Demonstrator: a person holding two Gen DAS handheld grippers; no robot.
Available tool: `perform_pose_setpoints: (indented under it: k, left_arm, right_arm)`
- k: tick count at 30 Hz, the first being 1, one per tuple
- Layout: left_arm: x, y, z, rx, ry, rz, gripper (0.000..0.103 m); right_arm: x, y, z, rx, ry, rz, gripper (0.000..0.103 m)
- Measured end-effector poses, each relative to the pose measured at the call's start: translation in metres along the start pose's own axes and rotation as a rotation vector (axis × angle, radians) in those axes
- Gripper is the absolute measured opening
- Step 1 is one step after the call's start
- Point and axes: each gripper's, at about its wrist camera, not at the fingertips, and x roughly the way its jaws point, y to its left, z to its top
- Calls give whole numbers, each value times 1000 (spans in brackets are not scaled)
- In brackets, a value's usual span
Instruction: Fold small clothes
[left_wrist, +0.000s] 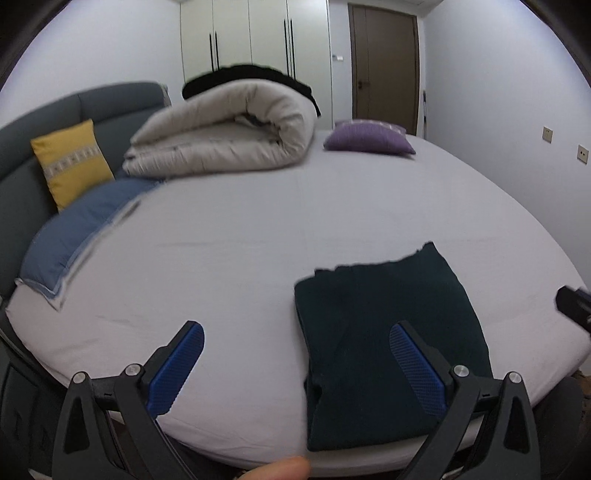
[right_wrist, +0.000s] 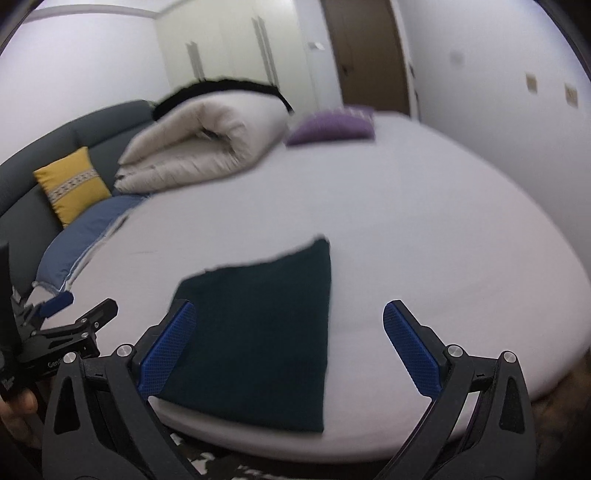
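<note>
A dark green garment (left_wrist: 388, 332) lies folded flat into a rectangle at the near edge of the bed; it also shows in the right wrist view (right_wrist: 266, 325). My left gripper (left_wrist: 295, 347) is open and empty, held above the bed with its right finger over the garment's left part. My right gripper (right_wrist: 288, 332) is open and empty, hovering over the garment's right half. The left gripper shows at the left edge of the right wrist view (right_wrist: 70, 325). The right gripper's tip shows at the right edge of the left wrist view (left_wrist: 572, 302).
The bed sheet (left_wrist: 240, 240) is light grey. A rolled beige duvet (left_wrist: 229, 140), a purple cushion (left_wrist: 369, 138), a blue pillow (left_wrist: 81, 229) and a yellow cushion (left_wrist: 70, 162) against a grey headboard lie at the far side. Wardrobe and door stand behind.
</note>
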Motion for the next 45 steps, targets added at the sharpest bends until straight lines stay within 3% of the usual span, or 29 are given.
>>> perform_pose_setpoints:
  k: [5,10,26,45]
  left_arm:
    - [11,-1,-13,-15,58,-21,103]
    - [21,-2,-23,-25,95,-31,103]
    - [40,-1,-36,-37,152,-54,103]
    - [45,-2,-39,-29,160,-53,103]
  right_arm:
    - [38,-4,-14,30,124,-57,103]
    - [64,-6,-29,32,192,-74,103]
    - [76,11,-37,-47,195,-109,103]
    - [86,10,-34,-60,209,-107,103]
